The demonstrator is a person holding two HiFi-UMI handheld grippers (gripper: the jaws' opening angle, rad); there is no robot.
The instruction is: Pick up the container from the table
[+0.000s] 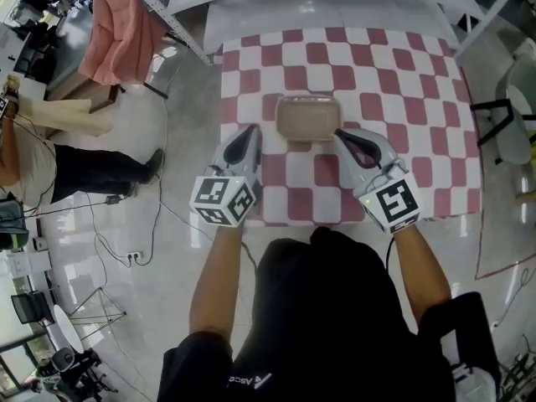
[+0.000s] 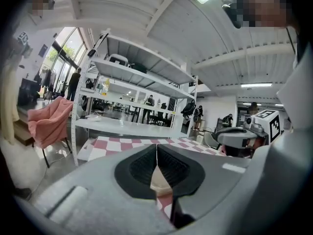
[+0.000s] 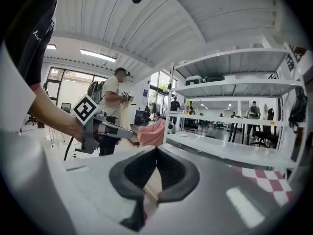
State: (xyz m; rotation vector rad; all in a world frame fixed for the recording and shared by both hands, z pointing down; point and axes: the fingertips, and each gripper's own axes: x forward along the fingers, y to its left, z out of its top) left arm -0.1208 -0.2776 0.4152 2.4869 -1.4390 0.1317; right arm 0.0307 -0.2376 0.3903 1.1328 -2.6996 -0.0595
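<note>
A beige rectangular container with a lid sits near the middle of the red-and-white checkered table. My left gripper is just left of it, jaws shut and empty, a small gap from its side. At the container's right front corner is my right gripper, also shut and empty; I cannot tell whether it touches. In the left gripper view the jaws meet, with the container showing below them. The right gripper view shows closed jaws and a strip of container.
A pink cloth hangs at the far left next to a metal shelf rack. A person stands on the floor at left among cables. A white chair is beyond the table's right edge.
</note>
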